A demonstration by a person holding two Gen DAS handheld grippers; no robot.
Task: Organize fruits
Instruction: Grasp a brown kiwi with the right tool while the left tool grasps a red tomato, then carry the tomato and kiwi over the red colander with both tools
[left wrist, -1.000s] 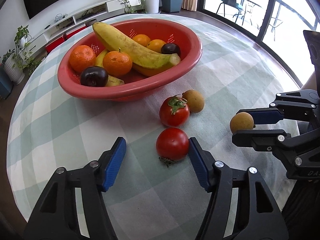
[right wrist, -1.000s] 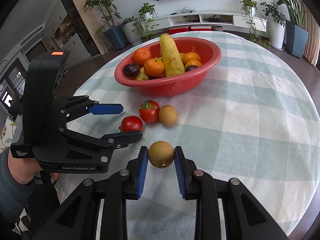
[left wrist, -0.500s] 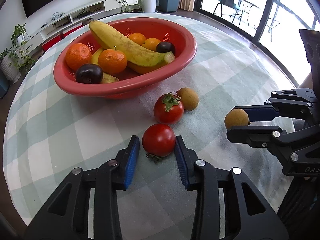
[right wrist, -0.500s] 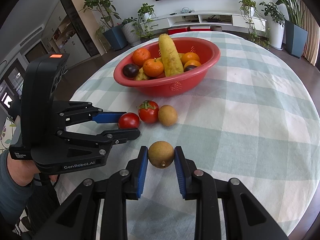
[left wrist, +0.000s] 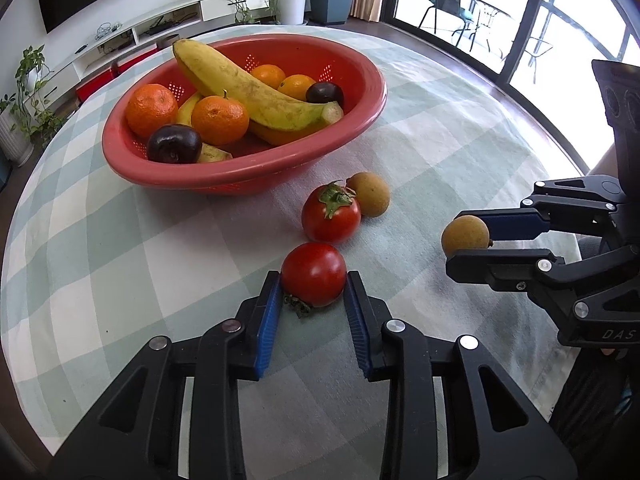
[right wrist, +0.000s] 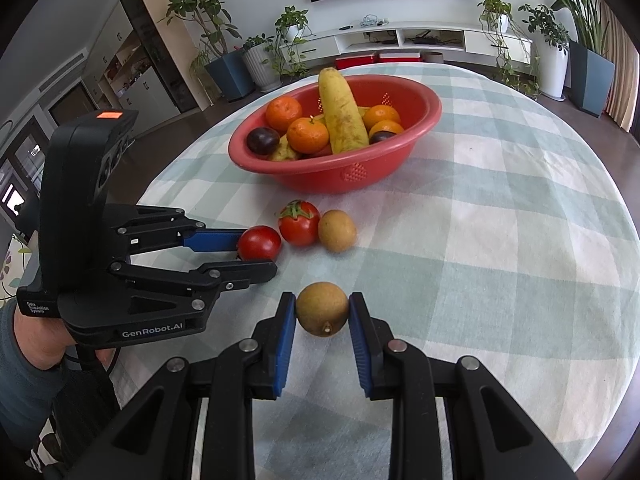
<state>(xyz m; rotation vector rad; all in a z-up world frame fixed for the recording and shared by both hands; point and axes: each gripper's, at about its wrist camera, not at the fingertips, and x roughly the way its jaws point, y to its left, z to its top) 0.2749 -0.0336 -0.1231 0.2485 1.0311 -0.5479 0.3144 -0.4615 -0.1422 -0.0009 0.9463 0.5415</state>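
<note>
Left claw [left wrist: 314, 294] just closes, now clamps tomato [left wrist: 314, 273]; right claw [right wrist: 322, 317] clamps brown fruit [right wrist: 322, 309]; red bowl [left wrist: 248, 168] at 11 o'clock, both ready for lift.

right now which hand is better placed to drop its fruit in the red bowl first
Left, probably. The left gripper is shut on a tomato with open cloth straight ahead to the red bowl. The right gripper, shut on a brown fruit, looks slightly farther back.
</note>
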